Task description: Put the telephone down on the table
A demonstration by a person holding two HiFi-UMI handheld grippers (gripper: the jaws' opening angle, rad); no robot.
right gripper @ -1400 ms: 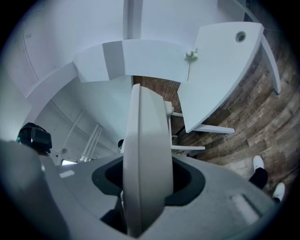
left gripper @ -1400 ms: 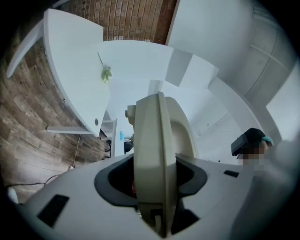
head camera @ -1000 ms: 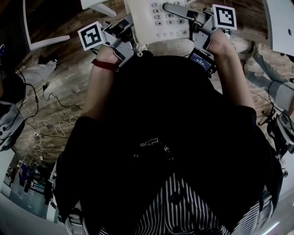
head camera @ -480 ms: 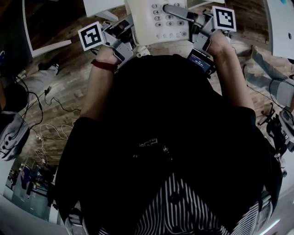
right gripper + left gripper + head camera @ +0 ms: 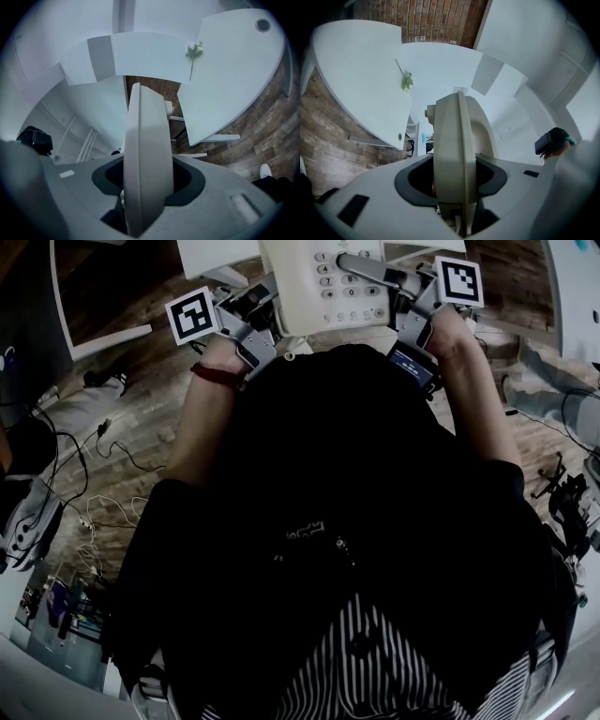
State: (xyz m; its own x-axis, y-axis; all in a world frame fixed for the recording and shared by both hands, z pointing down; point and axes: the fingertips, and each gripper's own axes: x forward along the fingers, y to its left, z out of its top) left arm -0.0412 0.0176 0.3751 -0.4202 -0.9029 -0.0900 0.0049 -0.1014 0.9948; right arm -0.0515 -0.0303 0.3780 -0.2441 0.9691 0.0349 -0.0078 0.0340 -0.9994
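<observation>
The left gripper (image 5: 457, 187) pinches one thin, rounded edge of the smooth cream plastic push-button telephone (image 5: 300, 287). Opposite, the right gripper (image 5: 145, 187) clamps its other edge.

Black short-slv top (image 5: 328, 484); black & white striped garment (image 5: 375, 662) below it. Dark red band (image 5: 217, 375) on L wrist. Left tongs (image 5: 265, 298): grey plastic body, dark recessed slots, L cube (image 5: 193, 316) w/ black-on-white square marker. Right tongs (image 5: 366, 268): same grey, R cube (image 5: 459, 282) w/ similar marker, plus small lit screen (image 5: 411, 365) at rear.
</observation>
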